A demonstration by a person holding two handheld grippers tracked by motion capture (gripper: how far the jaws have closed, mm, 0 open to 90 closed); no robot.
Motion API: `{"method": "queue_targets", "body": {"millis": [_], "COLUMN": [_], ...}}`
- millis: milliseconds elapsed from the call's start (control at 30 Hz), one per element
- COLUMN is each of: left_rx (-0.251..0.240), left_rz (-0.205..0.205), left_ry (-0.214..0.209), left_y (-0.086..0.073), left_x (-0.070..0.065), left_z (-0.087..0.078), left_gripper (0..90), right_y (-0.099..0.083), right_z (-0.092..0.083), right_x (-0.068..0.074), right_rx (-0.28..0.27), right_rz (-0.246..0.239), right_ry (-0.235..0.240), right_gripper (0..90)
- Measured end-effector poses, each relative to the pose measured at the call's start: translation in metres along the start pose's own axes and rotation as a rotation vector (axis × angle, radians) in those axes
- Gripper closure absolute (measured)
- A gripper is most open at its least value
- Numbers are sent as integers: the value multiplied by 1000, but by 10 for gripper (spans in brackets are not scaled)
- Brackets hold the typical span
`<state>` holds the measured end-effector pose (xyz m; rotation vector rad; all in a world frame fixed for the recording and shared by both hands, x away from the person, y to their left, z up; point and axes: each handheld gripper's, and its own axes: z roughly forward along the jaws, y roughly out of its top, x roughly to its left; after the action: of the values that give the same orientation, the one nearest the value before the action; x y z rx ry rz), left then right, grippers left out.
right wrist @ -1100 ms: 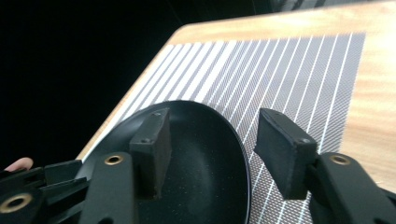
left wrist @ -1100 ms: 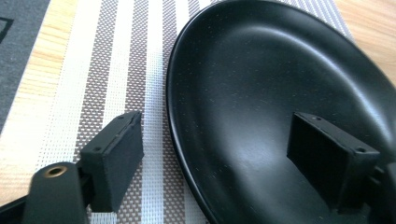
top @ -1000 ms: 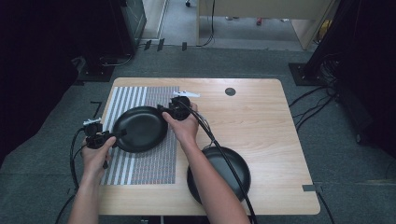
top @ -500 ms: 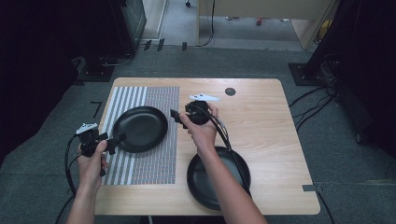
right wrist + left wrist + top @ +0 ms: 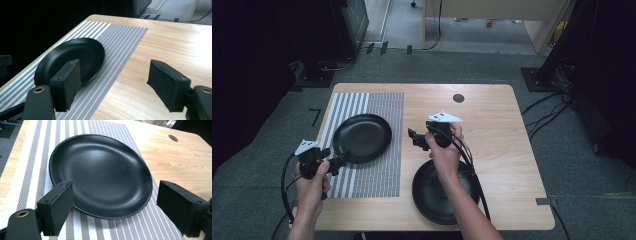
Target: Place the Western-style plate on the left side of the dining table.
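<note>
High view first: nearest the person, a second black plate [image 5: 439,192] lies at the front edge of the wooden table [image 5: 497,145], partly under the right forearm. Just beyond it the right gripper [image 5: 416,139] hangs in the air over bare wood, and its jaws have just been opening; the right gripper view shows both pads [image 5: 67,83] spread wide with nothing between them. A second ago that gripper sat at the far rim of the black plate [image 5: 362,138] on the striped placemat [image 5: 377,150]; now it is well clear of it, off to the plate's right.

On the other side, the left gripper [image 5: 328,161] has also backed off toward the table's front left corner. Its own view has the jaws parted, one pad [image 5: 60,206] just beside the plate's near rim [image 5: 100,173] and the other well apart from it, neither one pressing on the rim. So both tools have let go.

Farther out, the plate itself rests flat on the mat, on the left half of the table, slightly further left than it was when both grippers carried it.

To my eye the placing is done: the plate is set down on the mat and released, and the hands look free to go for the other plate near the front edge.
</note>
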<state>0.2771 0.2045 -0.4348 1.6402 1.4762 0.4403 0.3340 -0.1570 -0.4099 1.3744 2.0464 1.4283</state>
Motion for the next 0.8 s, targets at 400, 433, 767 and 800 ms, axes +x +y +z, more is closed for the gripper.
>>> {"method": "queue_targets", "body": {"millis": [400, 433, 767, 800], "left_rx": [19, 21, 26, 23], "left_rz": [12, 14, 34, 38], "left_ry": [25, 26, 57, 63], "left_y": [-28, -30, -47, -49], "left_x": [-13, -14, -11, -10], "left_z": [-3, -3, -4, -5], "left_gripper": [138, 138, 138, 138], "right_y": [-22, -24, -52, -54], "right_z": [-43, -46, -69, -72], "right_x": [-14, -16, -38, -41], "right_rx": [-36, -34, -33, -34], "right_rz": [-10, -12, 16, 22], "right_ry": [-52, -62, -94, -97], "right_gripper": [233, 234, 219, 218]}}
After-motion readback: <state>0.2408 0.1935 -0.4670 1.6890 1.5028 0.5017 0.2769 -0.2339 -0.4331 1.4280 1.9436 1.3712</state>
